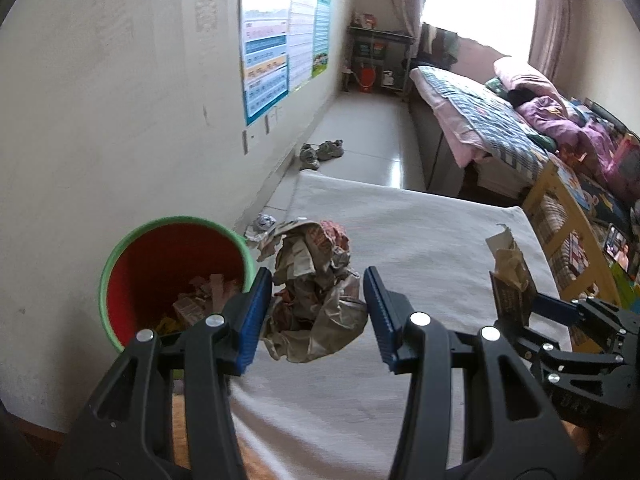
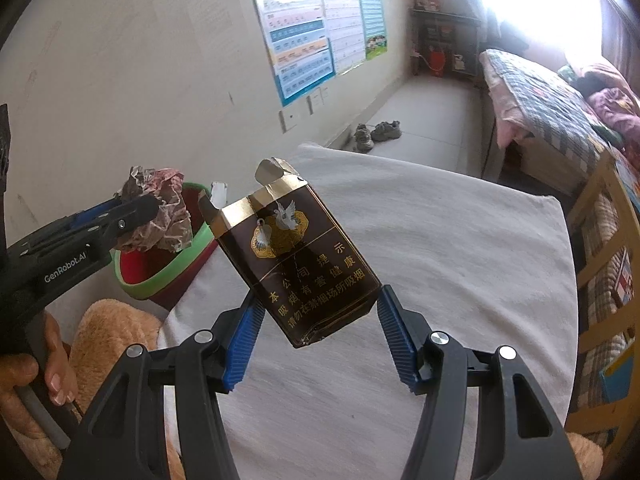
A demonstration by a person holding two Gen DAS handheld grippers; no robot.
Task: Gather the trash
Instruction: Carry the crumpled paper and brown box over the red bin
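Observation:
My left gripper (image 1: 318, 304) is shut on a crumpled paper wad (image 1: 316, 288) and holds it above the white-clothed table (image 1: 420, 240), just right of the red bin with a green rim (image 1: 176, 276). The wad also shows in the right wrist view (image 2: 156, 216), held over the bin (image 2: 160, 272). My right gripper (image 2: 320, 312) is shut on a torn brown cigarette pack (image 2: 300, 256) and holds it tilted above the table (image 2: 440, 260). The pack shows at the right of the left wrist view (image 1: 510, 280).
The bin holds several paper scraps. More crumpled trash (image 1: 262, 224) lies on the floor by the wall. A wooden shelf (image 1: 568, 240) stands right of the table, with a bed (image 1: 480, 120) behind it. A pair of shoes (image 1: 322, 152) sits on the floor.

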